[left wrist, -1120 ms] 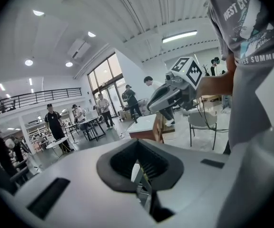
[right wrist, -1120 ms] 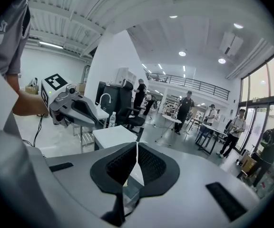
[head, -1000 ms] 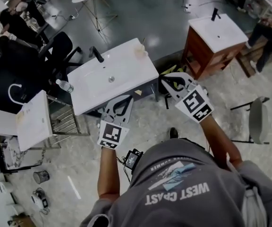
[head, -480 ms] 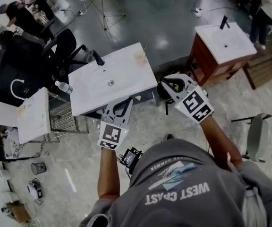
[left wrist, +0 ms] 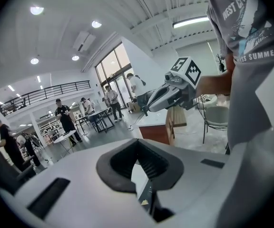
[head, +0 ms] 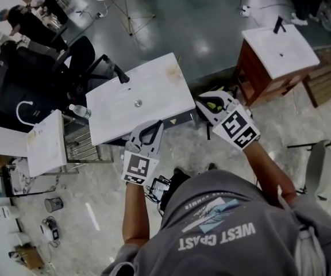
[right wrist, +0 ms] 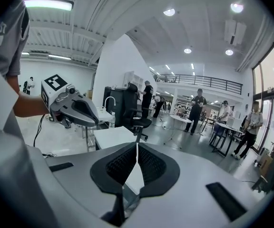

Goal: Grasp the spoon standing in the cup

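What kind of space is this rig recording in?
Looks like a big open indoor test hall or workshop, not a home: a white sink top and a wooden vanity stand loose on bare floor, an office chair nearby, and a railed mezzanine overlooks people at tables.

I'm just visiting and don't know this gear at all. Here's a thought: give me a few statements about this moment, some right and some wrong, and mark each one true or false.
1. The left gripper and the right gripper are both shut, with nothing between their jaws. True.
2. The right gripper holds the spoon. False: the spoon stands in the cup at the far corner of the white sink top, apart from both grippers.
3. A black faucet stands on the white sink top. True.
4. The water bottle stands in the basin. False: it lies off the sink top's left edge.
5. The second sink top sits on a brown wooden cabinet. True.
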`<control>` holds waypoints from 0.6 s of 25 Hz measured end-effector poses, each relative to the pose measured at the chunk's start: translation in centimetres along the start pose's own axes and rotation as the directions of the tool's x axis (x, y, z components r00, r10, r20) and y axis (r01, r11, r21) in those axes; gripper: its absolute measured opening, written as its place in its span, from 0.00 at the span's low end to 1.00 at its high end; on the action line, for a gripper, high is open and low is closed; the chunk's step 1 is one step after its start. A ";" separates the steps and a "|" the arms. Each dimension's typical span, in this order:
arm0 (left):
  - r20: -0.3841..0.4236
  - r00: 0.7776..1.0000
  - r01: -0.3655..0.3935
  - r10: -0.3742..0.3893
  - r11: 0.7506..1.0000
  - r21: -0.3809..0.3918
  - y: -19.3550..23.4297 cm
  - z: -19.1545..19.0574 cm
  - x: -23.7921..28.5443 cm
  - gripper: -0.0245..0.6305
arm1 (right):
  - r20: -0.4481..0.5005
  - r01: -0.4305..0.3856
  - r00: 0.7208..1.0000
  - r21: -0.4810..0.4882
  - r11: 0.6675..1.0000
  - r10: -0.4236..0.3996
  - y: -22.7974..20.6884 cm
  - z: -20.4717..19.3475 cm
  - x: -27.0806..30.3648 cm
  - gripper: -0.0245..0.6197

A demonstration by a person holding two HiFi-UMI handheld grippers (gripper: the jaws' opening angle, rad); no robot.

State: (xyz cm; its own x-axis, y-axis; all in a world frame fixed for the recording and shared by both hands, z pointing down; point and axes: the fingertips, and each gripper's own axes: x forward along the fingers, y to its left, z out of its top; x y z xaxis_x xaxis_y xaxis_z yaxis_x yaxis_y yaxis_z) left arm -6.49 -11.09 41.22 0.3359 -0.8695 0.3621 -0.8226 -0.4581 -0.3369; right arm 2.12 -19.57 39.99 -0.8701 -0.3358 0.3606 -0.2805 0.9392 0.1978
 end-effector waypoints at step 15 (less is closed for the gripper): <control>0.089 0.988 0.127 -0.129 0.992 0.028 9.5 -2.0 4.0 0.04 | -0.061 0.142 0.989 0.093 0.985 -0.137 -3.4 1.9 6.4 0.09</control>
State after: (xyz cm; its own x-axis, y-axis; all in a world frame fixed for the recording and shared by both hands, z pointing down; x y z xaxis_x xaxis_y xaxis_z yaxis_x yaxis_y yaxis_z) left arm -13.88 -18.55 41.19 0.4783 -0.8162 0.3241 -0.7602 -0.5696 -0.3124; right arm -3.28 -24.79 39.95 -0.7970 -0.4650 0.3854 -0.4379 0.8844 0.1615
